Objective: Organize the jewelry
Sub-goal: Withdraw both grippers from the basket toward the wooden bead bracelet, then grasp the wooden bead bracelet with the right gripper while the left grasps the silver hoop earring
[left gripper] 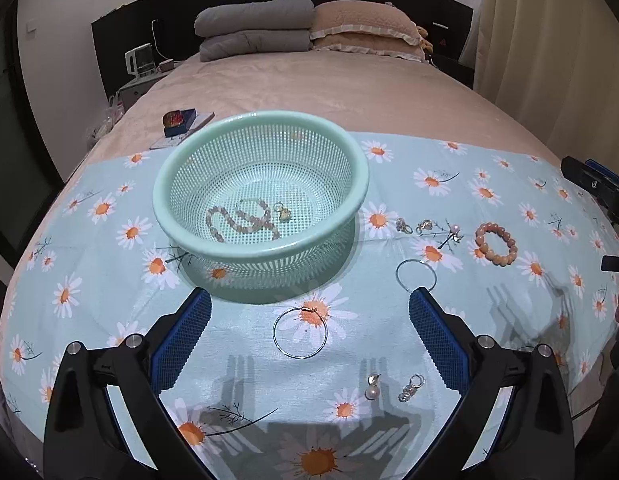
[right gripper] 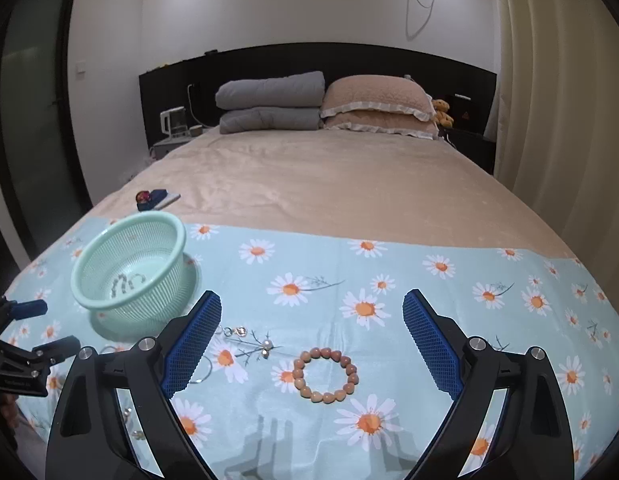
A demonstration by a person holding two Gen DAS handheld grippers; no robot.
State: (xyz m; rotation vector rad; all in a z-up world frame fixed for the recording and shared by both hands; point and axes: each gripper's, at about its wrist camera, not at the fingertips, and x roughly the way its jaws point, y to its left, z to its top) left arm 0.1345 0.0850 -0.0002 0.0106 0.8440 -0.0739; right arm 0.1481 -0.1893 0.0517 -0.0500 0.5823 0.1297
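Gaping wide, both grippers' fingers (left gripper: 189,336) (right gripper: 427,340) hold nothing.

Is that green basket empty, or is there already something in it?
Not empty. The basket stands upright and holds a beaded strand and a small gold-coloured charm on its bottom.

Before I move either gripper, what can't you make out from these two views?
- Hoop, right wrist view: mostly hidden behind the right gripper's left finger.
- Basket contents, right wrist view: too small to tell beyond a bead strand.
- Small earrings, left wrist view: clasp details too fine.
- Right gripper, left wrist view: cut off by the right edge.
- Person's hand, both views: only slivers at the edges.
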